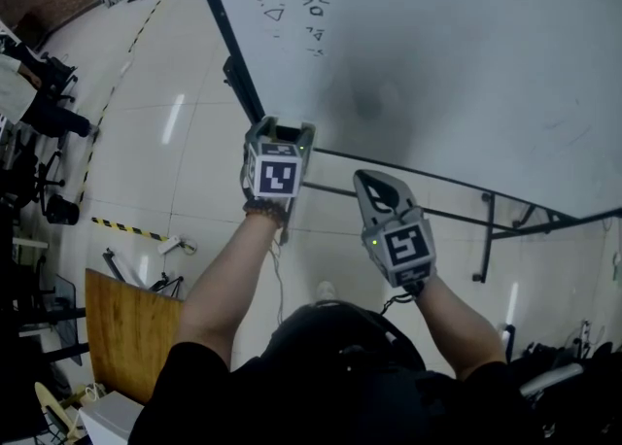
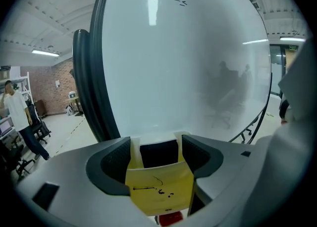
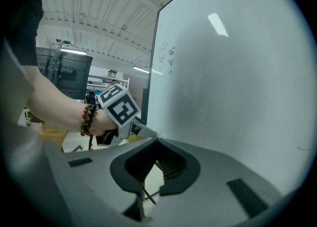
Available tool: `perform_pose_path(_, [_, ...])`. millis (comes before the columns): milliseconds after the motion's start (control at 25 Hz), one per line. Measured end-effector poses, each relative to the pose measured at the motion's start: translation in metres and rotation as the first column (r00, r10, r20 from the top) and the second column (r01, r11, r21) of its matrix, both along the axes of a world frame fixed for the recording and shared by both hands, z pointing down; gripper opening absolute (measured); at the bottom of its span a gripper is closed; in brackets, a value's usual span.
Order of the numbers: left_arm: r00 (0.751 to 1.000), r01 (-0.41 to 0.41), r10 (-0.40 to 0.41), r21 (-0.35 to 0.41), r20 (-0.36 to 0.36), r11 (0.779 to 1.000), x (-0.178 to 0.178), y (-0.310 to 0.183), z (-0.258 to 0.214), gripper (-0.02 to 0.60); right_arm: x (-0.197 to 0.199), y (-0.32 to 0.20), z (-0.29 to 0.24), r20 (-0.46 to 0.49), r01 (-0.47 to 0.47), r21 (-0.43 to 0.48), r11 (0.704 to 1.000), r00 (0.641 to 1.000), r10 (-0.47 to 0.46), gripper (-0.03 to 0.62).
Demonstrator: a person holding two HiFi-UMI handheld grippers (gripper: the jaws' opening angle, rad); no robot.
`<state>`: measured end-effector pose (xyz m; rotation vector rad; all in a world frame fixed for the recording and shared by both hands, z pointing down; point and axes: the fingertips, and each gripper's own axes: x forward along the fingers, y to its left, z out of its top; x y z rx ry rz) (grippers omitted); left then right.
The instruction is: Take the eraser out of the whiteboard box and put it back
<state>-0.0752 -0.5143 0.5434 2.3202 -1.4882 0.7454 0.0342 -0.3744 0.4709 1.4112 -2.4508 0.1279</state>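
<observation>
Pale tiled floor [image 1: 165,142] and a big whiteboard [image 1: 437,54] fill the scene, the board taking the head view from 12 to 3 o'clock. The left gripper [image 2: 156,141] is up near the board's black frame [image 2: 91,72] with its jaws spread as wide as they go, released rather than clamped. Between them stands the yellow whiteboard box [image 2: 158,191], its marked front toward the camera. The ribbed pads sit just beside its pale side walls, and I cannot tell whether they touch. Inside the box, between those walls, lies a black block, seemingly the eraser [image 2: 158,152]. A small red bit [image 2: 171,217] peeks out at 6 o'clock under the box. The right gripper [image 3: 156,141] hangs near the left one, at its 4 o'clock in the head view, jaws clenched tip to tip with nothing between them. In the right gripper view a bead bracelet [image 3: 87,118] on the left wrist shows at 9 o'clock. Farther out in the head view are marker scribbles [image 1: 292,6] at 12 o'clock and a wooden panel [image 1: 131,336] at 8 o'clock. A person in a white top [image 2: 14,109] stands at 9 o'clock of the left gripper view.
</observation>
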Motion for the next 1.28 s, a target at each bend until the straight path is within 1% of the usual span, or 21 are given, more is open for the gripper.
perform_pose_path(80, [1.000,-0.003,0.003,0.005,0.019,1.000,0.000,-0.002,0.000,0.319,0.000,0.000,0.001,-0.003,-0.001,-0.001,1.000,1.000,0.001,0.018])
perform_pose_path(160, [1.000,-0.004,0.004,-0.010,0.027,1.000,0.000,-0.002,0.003,0.319,0.000,0.000,0.001,-0.001,-0.005,-0.002,1.000,1.000,0.005,0.018])
perform_pose_path(240, [1.000,-0.006,0.007,-0.032,0.024,0.999,0.001,-0.001,0.005,0.295,0.001,0.000,0.000,-0.001,-0.011,-0.001,1.000,1.000,0.011,0.018])
perform_pose_path(320, [1.000,-0.018,0.018,-0.049,0.007,0.999,0.005,0.000,0.005,0.288,0.002,0.000,-0.001,-0.001,-0.015,0.001,1.000,1.000,0.015,0.018])
perform_pose_path(360, [1.000,-0.024,0.024,-0.050,0.002,0.998,0.006,0.000,0.004,0.244,0.002,0.000,-0.002,-0.002,-0.016,0.002,1.000,1.000,0.016,0.018])
perform_pose_path(400, [1.000,-0.028,0.028,-0.046,0.001,0.999,0.007,-0.001,0.003,0.236,0.003,0.001,-0.002,-0.004,-0.016,0.003,1.000,1.000,0.016,0.018])
perform_pose_path(560, [1.000,-0.025,0.025,-0.043,-0.006,0.999,0.005,-0.001,0.003,0.241,0.002,0.002,-0.003,-0.009,-0.013,0.004,1.000,1.000,0.013,0.018])
perform_pose_path(840, [0.998,-0.017,0.019,0.033,-0.053,0.999,0.001,0.004,-0.026,0.241,-0.002,0.005,-0.008,-0.015,0.000,0.011,1.000,1.000,0.000,0.018])
perform_pose_path(1080, [0.996,0.007,0.004,0.112,-0.093,0.994,-0.010,0.017,-0.071,0.241,-0.007,0.016,-0.023,-0.018,0.026,0.038,0.999,1.000,-0.025,0.018])
perform_pose_path(1280, [0.992,0.038,-0.016,0.178,-0.122,0.983,-0.017,0.032,-0.111,0.241,-0.009,0.029,-0.039,-0.013,0.051,0.067,0.996,0.999,-0.051,0.018])
